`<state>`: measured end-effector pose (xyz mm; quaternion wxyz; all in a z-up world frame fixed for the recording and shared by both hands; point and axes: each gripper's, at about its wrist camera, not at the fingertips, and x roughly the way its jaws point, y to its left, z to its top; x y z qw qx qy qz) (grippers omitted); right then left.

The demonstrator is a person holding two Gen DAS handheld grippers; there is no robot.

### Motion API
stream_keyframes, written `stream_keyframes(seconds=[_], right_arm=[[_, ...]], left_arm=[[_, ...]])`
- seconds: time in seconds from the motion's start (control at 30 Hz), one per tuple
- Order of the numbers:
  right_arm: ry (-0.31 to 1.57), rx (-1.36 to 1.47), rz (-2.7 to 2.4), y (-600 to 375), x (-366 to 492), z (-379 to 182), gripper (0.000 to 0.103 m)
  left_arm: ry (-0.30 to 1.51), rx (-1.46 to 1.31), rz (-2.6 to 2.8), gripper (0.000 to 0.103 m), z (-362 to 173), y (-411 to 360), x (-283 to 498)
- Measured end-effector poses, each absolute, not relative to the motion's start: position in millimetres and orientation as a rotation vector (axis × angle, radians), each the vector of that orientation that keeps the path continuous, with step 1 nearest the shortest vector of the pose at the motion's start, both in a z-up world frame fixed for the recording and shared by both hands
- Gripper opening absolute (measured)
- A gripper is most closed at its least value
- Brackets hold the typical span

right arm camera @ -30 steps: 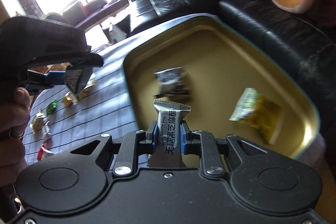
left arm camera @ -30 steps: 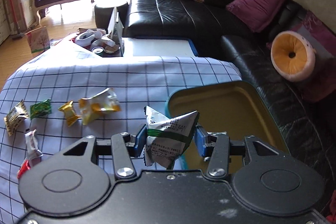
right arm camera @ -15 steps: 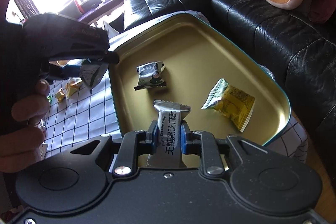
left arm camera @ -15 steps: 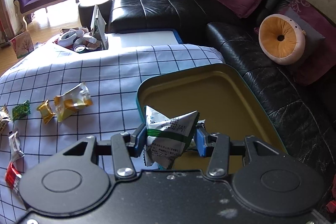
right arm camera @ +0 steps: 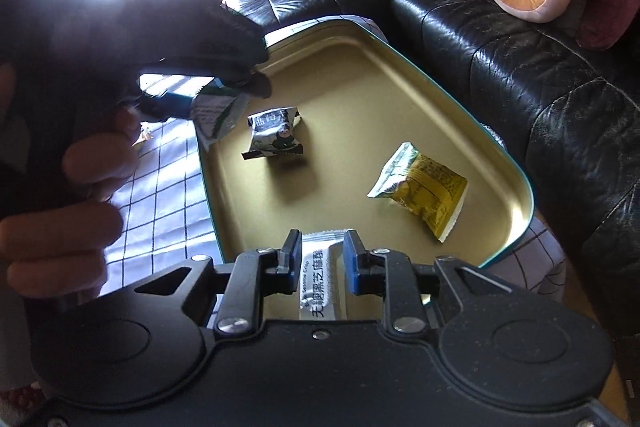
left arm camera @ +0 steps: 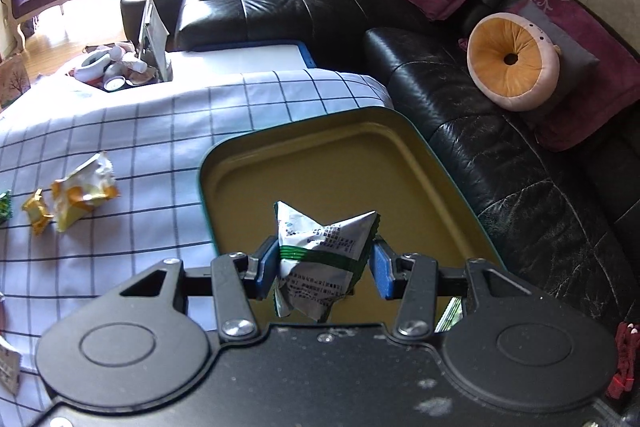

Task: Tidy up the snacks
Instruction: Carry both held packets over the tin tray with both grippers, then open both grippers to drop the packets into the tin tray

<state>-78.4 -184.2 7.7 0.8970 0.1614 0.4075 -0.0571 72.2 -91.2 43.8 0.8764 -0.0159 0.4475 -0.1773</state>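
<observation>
Right tongs opened, sesame bar loose (left view hides it)

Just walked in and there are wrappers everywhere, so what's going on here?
A person is sorting snacks into a gold tray with two handheld grippers. The right gripper has just been opening, and its white bar sits loose between the jaws. The left gripper holds a white-and-green packet over the tray. More snacks wait on the checked cloth.
</observation>
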Motion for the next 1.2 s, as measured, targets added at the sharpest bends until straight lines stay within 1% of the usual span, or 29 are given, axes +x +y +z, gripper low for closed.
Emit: stream_keyframes(seconds=[0.2,0.67,0.93,1.2], right_arm=[[0.855,0.318,-0.139,-187,-82,10,0.033],[0.866,0.315,-0.157,-192,-86,9,0.033],[0.867,0.299,-0.156,-189,-86,10,0.033],[0.87,0.283,-0.161,-185,-85,13,0.033]], left_arm=[[0.96,-0.033,-0.357,0.05,36,-105,78],[0.931,0.029,-0.362,0.051,33,-119,73],[0.899,0.039,-0.383,0.051,37,-117,68],[0.912,0.038,-0.368,0.051,39,-112,67]])
